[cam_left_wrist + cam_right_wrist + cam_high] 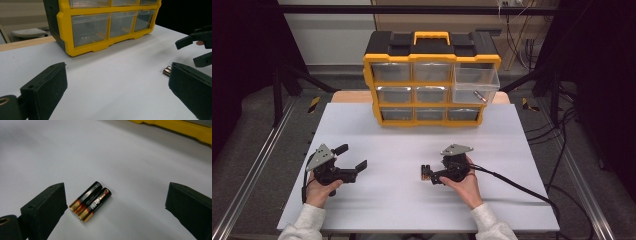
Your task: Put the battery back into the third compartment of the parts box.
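Two black-and-gold batteries [90, 201] lie side by side on the white table [412, 210], also seen as batteries [425, 173] in the high view and as batteries [167, 70] in the left gripper view. My right gripper [117, 195] hangs low over them, open, its jaws wide on either side without touching. From above, the right gripper [435, 176] points left at the pair. My left gripper [352, 156] rests at the table's left, open with nothing in it, facing the cabinet. Its own view shows the left gripper [117, 75] and, farther off, the right gripper [195, 51].
A yellow-and-black drawer cabinet [432, 80] stands at the table's far edge. Its upper right clear drawer [475, 85] is pulled out, with a small battery [480, 96] inside. A black cable [517, 187] trails from the right gripper toward the right edge.
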`<action>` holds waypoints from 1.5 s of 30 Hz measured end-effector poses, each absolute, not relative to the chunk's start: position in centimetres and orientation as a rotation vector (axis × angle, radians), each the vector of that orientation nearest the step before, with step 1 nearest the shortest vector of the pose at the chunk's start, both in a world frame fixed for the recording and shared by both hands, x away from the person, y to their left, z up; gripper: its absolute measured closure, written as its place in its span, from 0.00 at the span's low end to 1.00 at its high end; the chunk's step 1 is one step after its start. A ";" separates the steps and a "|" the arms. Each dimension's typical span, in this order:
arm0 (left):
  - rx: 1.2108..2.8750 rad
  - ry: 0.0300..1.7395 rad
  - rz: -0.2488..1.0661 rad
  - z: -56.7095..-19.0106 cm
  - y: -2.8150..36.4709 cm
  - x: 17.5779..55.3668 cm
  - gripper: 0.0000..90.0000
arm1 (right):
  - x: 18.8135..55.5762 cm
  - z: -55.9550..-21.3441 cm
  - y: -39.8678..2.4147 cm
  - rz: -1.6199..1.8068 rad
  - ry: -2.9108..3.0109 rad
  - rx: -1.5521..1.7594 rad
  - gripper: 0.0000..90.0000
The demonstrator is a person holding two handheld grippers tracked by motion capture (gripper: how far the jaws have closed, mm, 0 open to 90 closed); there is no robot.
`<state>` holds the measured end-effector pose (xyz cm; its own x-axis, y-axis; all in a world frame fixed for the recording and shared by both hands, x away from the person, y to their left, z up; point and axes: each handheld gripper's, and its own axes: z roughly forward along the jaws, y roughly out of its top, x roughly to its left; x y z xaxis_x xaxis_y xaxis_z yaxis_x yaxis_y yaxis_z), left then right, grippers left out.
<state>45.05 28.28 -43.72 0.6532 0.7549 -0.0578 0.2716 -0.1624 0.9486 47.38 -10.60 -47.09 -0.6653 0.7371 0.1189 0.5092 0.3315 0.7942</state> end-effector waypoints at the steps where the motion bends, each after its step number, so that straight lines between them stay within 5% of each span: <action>1: 1.731 0.836 0.528 -43.7 28.3 45.1 0.02 | 47.4 -47.2 -10.5 1.242 2.340 1.128 0.07; 22: 1.732 0.835 0.530 -43.7 28.3 45.0 0.02 | 47.6 -48.8 -9.7 1.235 2.426 1.124 0.46; 45: 1.735 0.834 0.533 -43.7 28.3 45.0 0.02 | 47.4 -49.0 -9.3 1.181 2.471 1.124 0.73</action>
<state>45.02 28.28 -43.70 0.6532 0.7554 -0.0525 0.2700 -0.1676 0.9482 47.44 -9.26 -49.01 -0.6975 0.7008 0.1499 0.5569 0.3983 0.7289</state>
